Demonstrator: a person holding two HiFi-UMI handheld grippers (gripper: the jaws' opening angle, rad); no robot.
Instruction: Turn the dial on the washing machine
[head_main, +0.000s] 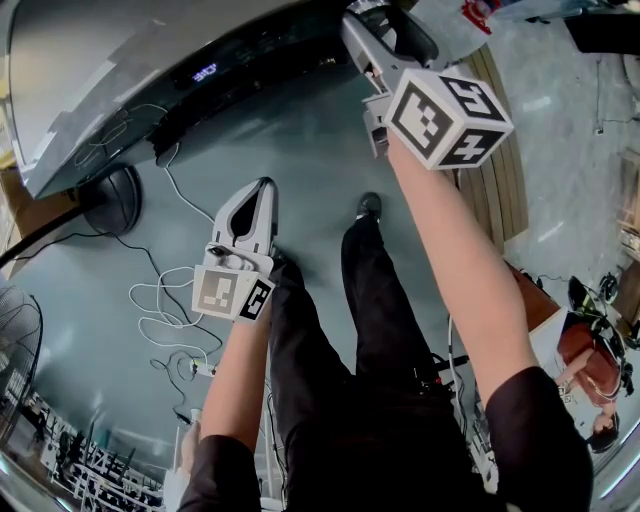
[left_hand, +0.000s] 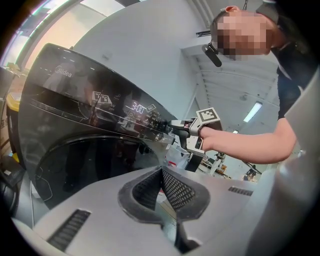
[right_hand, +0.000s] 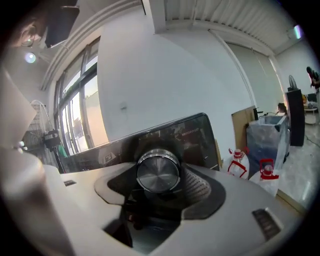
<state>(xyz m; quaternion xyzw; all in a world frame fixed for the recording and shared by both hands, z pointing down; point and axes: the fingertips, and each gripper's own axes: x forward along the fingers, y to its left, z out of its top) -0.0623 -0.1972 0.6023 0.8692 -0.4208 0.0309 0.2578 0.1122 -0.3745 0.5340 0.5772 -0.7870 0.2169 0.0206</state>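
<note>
**Head view.** The right gripper (head_main: 355, 25) is extended to the dark glossy control panel (head_main: 250, 60) of the grey front-loading washing machine (head_main: 110, 70). The left gripper (head_main: 262, 190) hangs below the panel, over the floor, and is not engaged.

**Left gripper view.** Its jaws are pressed together with nothing between them. The right gripper's tip meets the panel just right of the lit display (left_hand: 138, 107).

**Right gripper view.** The round brushed-metal dial (right_hand: 158, 171) on the panel sits between the jaws, which appear closed on its rim from both sides.

**Step in hand.** The grasp appears made, and rotation is judged to be next. That calls for rolling the gripper about the dial's axis, square to the panel, with firm clamping so the pads do not slip.
</note>
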